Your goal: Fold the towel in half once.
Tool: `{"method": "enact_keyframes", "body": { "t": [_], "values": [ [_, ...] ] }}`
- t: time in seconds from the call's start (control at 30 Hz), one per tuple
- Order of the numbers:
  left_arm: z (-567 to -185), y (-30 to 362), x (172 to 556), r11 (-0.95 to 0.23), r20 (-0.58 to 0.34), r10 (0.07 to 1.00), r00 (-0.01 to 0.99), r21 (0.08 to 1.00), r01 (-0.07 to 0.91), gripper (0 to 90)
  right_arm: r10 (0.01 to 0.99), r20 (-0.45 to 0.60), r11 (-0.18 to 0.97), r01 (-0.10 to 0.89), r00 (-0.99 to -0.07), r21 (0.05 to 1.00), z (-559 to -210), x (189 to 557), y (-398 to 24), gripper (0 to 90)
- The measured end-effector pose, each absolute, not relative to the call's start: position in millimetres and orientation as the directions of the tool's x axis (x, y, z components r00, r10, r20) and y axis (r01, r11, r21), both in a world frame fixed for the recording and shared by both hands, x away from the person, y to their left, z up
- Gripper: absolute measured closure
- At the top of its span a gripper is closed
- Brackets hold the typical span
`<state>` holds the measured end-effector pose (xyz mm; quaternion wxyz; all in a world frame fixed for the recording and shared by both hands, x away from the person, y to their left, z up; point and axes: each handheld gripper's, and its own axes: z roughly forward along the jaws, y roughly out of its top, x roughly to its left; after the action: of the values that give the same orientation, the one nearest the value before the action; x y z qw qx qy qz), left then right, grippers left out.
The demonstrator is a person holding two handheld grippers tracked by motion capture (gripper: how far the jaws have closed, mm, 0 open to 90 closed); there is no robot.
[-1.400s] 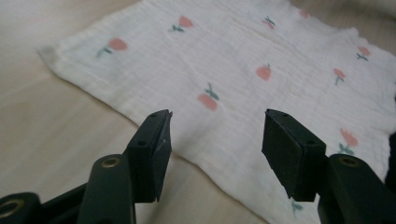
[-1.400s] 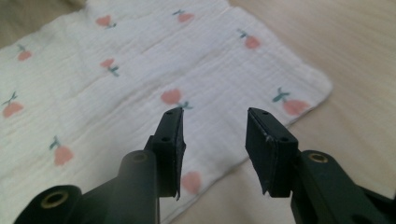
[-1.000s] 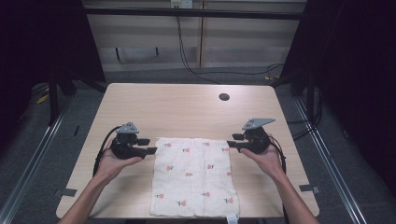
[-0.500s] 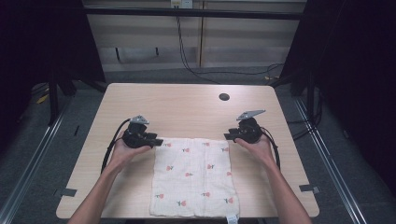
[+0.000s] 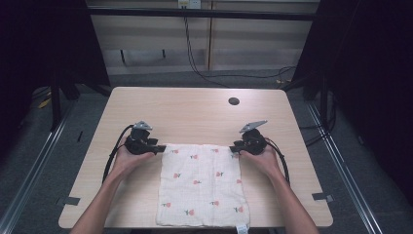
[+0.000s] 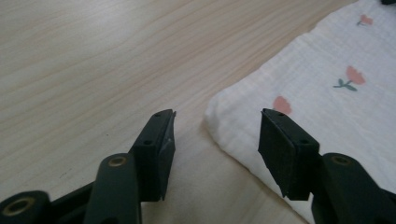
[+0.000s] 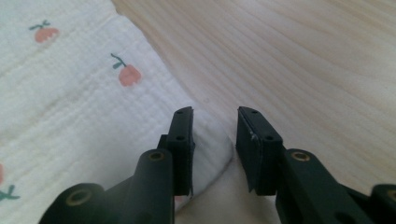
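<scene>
Table (image 5: 195, 109): pale wood, bare beyond both grippers.
Cloth (image 5: 200, 183): white with small flowers, lying flat between the two hands; its far corners sit right at the gripper tips.
Left gripper (image 5: 155, 145): has come down to the far-left corner since a second ago; jaws have just been widening and stand spread, the corner (image 6: 219, 112) between them, unpinched.
Right gripper (image 5: 234, 146): also lower now; jaws have just been narrowing around the far-right corner (image 7: 210, 135), not yet pressing.
Meaning: both corners look about to be pinched, probably for a fold.
</scene>
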<state>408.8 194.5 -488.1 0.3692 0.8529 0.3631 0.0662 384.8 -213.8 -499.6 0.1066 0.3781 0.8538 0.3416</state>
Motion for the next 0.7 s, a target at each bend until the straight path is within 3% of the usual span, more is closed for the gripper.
{"method": "enact_keyframes", "body": {
  "t": [0.23, 0.43, 0.7],
  "values": [
    [-493.7, 189.1, 411.6, -0.487, -0.126, 0.671, 0.730, 0.667, 0.563, 44.9, 0.701, 0.060, 0.500, 0.548, -0.711, 0.671, -500.1, 379.8, -206.5, 84.2],
    [-497.4, 181.1, 416.5, -0.505, -0.099, 0.675, 0.731, 0.660, 0.556, 47.5, 0.699, 0.088, 0.482, 0.559, -0.709, 0.675, -501.0, 381.0, -208.5, 86.6],
    [-497.3, 176.3, 411.4, -0.552, -0.072, 0.623, 0.779, 0.665, 0.503, 74.2, 0.709, 0.083, 0.477, 0.563, -0.700, 0.675, -500.9, 379.7, -207.4, 86.8]
  ]
}}
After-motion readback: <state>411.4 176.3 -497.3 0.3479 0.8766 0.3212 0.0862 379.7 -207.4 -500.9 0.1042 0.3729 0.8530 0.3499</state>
